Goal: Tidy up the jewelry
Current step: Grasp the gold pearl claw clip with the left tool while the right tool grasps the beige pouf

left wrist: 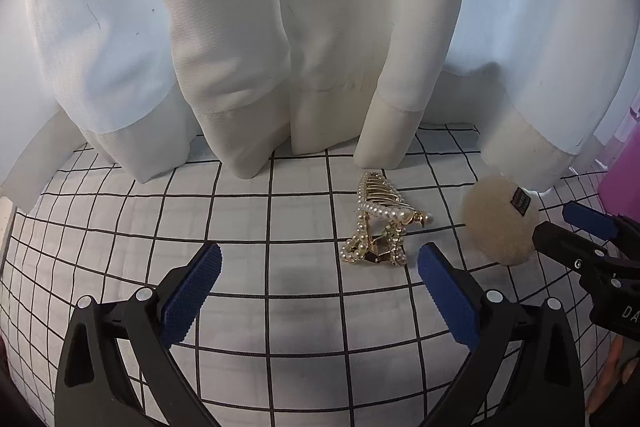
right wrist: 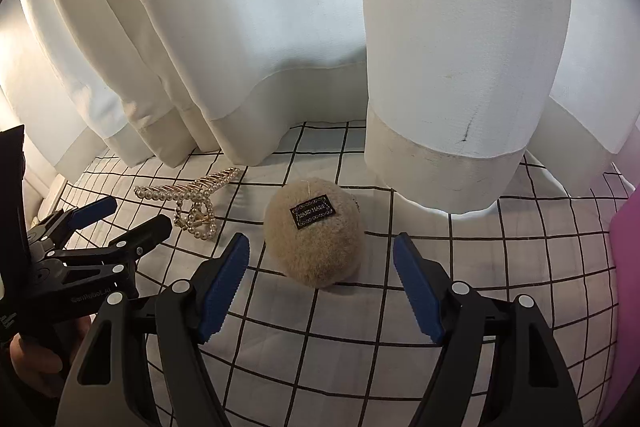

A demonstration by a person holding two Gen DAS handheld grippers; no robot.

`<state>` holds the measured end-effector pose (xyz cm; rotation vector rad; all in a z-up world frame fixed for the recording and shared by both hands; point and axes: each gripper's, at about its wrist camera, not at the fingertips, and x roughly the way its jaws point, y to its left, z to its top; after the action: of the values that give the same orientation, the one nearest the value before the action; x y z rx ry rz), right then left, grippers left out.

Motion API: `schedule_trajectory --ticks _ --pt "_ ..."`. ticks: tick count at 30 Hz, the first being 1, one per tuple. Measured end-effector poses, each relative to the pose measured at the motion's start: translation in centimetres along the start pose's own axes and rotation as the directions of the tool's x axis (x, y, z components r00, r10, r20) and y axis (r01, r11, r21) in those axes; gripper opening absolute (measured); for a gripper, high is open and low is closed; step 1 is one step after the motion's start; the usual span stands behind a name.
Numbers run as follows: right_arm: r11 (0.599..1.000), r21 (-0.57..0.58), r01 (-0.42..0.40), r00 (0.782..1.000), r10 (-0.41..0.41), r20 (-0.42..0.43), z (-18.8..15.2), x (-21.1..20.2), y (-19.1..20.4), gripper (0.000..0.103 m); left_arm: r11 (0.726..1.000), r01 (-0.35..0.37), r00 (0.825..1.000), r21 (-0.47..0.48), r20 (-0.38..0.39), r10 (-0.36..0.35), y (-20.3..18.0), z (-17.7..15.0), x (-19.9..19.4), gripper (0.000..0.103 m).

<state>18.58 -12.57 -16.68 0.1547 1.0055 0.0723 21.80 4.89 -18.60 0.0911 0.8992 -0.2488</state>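
Both my tongs are spread and empty: left gripper (left wrist: 318, 285) just short of the gold pearl-studded hair claw (left wrist: 378, 219) on the checked cloth (left wrist: 240, 211), right gripper (right wrist: 322, 279) before the beige fluffy round clip (right wrist: 314, 235). Pinching the claw's slim curved teeth could make it skid away.

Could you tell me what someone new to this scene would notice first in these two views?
Probably the pearl-and-gold hair claw, lying on the black-gridded white cloth just below the hanging white curtains. Beside it sits a round fluffy beige piece with a black "HAND MADE" label, right ahead of the open right hand-held gripper.
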Motion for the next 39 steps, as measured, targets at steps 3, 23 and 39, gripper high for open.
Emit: schedule_trajectory --ticks 3,23,39 --pt "1.0 -0.016 0.011 1.0 -0.011 -0.008 -0.1 0.8 0.3 0.071 1.0 0.004 1.0 0.023 0.0 -0.004 -0.3 0.0 0.5 0.097" --pt "0.997 -0.052 0.055 0.998 -0.058 -0.04 1.1 4.6 1.2 0.071 0.998 0.02 1.0 0.055 -0.023 -0.019 -1.2 1.7 4.2 0.097" --pt "0.998 -0.029 0.051 0.995 -0.053 -0.088 2.0 7.4 0.8 0.071 0.999 0.032 0.997 0.034 -0.073 -0.029 -1.7 3.2 8.0 0.097"
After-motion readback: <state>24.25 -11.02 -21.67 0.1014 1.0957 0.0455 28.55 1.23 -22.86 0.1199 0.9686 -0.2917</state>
